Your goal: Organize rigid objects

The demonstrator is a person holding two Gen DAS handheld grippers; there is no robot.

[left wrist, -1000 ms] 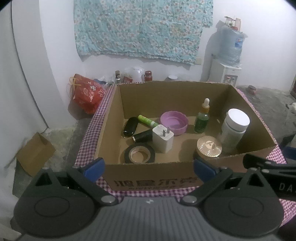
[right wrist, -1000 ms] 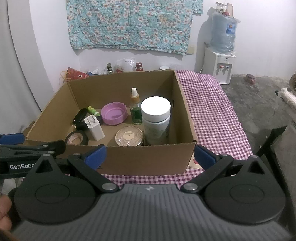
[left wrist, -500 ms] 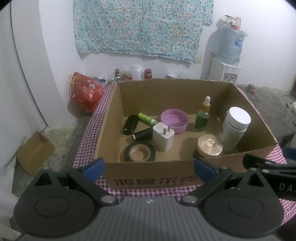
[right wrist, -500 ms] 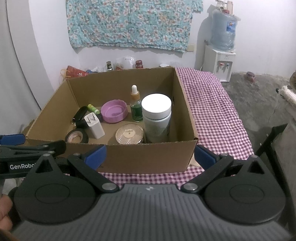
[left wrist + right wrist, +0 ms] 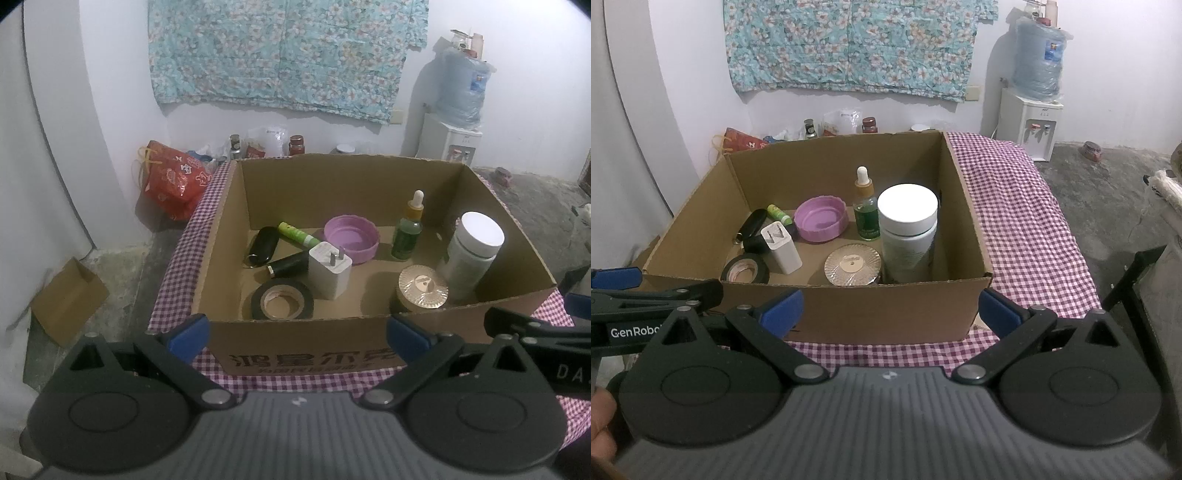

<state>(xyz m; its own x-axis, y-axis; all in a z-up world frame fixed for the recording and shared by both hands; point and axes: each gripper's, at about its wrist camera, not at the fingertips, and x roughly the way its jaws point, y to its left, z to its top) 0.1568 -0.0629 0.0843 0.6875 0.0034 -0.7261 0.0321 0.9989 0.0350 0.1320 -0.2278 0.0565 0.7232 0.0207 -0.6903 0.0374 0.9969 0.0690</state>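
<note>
Nearest the cameras, the left hand-held gripper [image 5: 297,338] and the right hand-held gripper [image 5: 888,308] both hang with blue-tipped fingers spread wide and nothing between them, short of the near wall of the open brown cardboard box [image 5: 310,334]. The box sits on a purple-and-white checked cloth [image 5: 1027,229] over the counter, at its left edge. Inside, along the near wall, lie a black roll of tape [image 5: 282,303], a white plug charger [image 5: 330,271] standing just behind it, a round gold-lidded jar [image 5: 423,287] and, in the near right corner, a tall white-capped jar [image 5: 472,254]. Further back are a black cylinder [image 5: 290,265], a black oval key fob [image 5: 263,245], a green tube [image 5: 297,234], a purple plastic bowl [image 5: 352,240] and a green dropper bottle [image 5: 408,230]. Beyond the box, a floral cloth [image 5: 284,55] hangs on the wall
</note>
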